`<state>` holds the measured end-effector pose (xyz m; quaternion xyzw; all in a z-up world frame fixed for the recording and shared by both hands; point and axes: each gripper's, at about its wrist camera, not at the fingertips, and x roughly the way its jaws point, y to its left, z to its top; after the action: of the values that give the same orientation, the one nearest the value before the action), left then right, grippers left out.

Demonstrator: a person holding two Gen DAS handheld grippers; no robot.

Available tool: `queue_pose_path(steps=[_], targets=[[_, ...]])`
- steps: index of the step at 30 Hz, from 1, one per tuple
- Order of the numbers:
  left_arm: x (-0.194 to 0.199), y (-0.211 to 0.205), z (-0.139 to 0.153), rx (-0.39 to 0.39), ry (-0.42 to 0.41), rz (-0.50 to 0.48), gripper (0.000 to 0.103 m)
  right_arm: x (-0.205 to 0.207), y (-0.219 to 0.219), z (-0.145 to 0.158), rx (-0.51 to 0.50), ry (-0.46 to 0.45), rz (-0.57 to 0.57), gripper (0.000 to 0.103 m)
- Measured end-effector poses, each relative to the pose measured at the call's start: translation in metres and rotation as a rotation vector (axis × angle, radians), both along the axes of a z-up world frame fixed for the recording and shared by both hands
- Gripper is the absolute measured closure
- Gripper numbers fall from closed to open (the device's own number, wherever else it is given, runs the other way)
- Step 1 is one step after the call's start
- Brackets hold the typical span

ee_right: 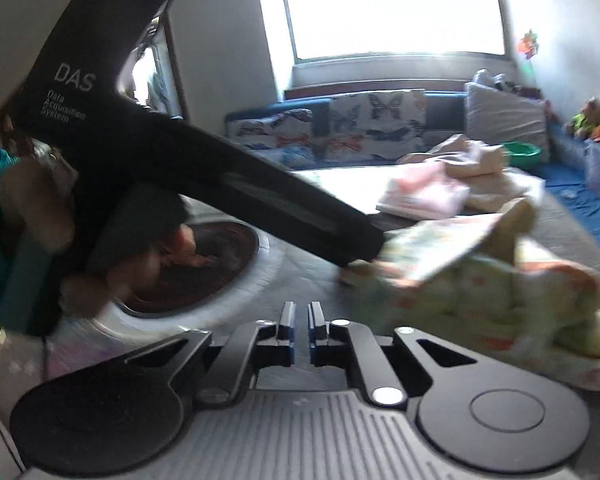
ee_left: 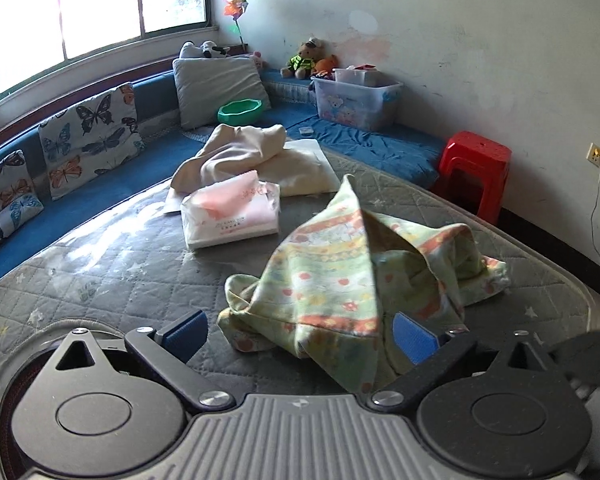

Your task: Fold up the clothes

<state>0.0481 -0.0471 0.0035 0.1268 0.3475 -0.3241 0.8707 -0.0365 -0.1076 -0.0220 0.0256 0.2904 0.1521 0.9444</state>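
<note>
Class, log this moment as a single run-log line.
left gripper: open, around patterned garment | right gripper: shut, empty | garment: crumpled, unfolded

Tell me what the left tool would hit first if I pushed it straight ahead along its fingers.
Most likely the crumpled pale-green floral garment: the left tool stands open, with the garment's near edge lying between the blue pads. Beyond it lies the grey quilted mattress. Depth is uncertain in this fisheye view.

The left wrist view looks down low across the bed (ee_left: 120, 264) toward the far corner, the printed garment (ee_left: 340, 280) close. The right wrist view faces the window (ee_right: 396, 8) from the side. Both share the garment and butterfly cushions (ee_left: 88, 136).
</note>
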Motion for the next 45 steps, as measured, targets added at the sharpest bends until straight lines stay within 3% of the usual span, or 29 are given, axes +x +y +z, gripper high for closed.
queue_pose_path(steps=[3,6,9,14,16,18,19,21,22,24,26,30,36,45], targets=[[0.001,-0.007,-0.002,-0.006,0.000,-0.018,0.003,-0.002,-0.027,0.002,-0.066,-0.012,-0.116,0.078],[-0.001,-0.023,-0.007,0.001,-0.007,-0.048,0.003,0.004,-0.056,0.003,-0.122,-0.008,-0.241,0.070],[-0.003,-0.038,-0.014,0.017,-0.007,-0.076,0.002,0.016,-0.071,-0.003,-0.143,0.016,-0.288,0.055],[0.008,-0.059,-0.033,0.059,0.009,-0.054,0.004,0.038,-0.078,-0.020,-0.175,0.070,-0.317,0.054],[0.014,-0.061,-0.040,0.067,0.023,-0.037,0.011,0.042,-0.080,-0.027,-0.183,0.086,-0.353,0.057],[0.020,-0.058,-0.045,0.065,0.042,-0.026,0.030,0.045,-0.084,-0.032,-0.176,0.085,-0.380,0.061],[0.023,-0.055,-0.047,0.059,0.056,-0.024,0.035,0.047,-0.087,-0.035,-0.171,0.082,-0.392,0.071],[0.028,-0.050,-0.051,0.047,0.083,-0.019,0.055,0.050,-0.098,-0.037,-0.124,0.083,-0.402,0.080],[0.030,-0.046,-0.051,0.035,0.094,-0.016,0.057,0.049,-0.101,-0.036,-0.113,0.078,-0.401,0.086],[0.031,-0.038,-0.048,0.010,0.109,-0.010,0.073,0.045,-0.105,-0.034,-0.106,0.063,-0.400,0.095],[0.033,-0.031,-0.045,-0.009,0.118,-0.004,0.080,0.038,-0.109,-0.030,-0.089,0.049,-0.405,0.098],[0.030,-0.017,-0.038,-0.044,0.120,0.007,0.088,0.024,-0.114,-0.020,-0.072,0.011,-0.424,0.099],[0.022,-0.002,-0.031,-0.050,0.113,0.014,0.090,-0.003,-0.114,-0.007,-0.051,-0.024,-0.434,0.099],[-0.016,0.010,-0.032,-0.020,0.114,-0.045,0.089,-0.052,-0.099,-0.009,-0.020,0.019,-0.404,0.099]])
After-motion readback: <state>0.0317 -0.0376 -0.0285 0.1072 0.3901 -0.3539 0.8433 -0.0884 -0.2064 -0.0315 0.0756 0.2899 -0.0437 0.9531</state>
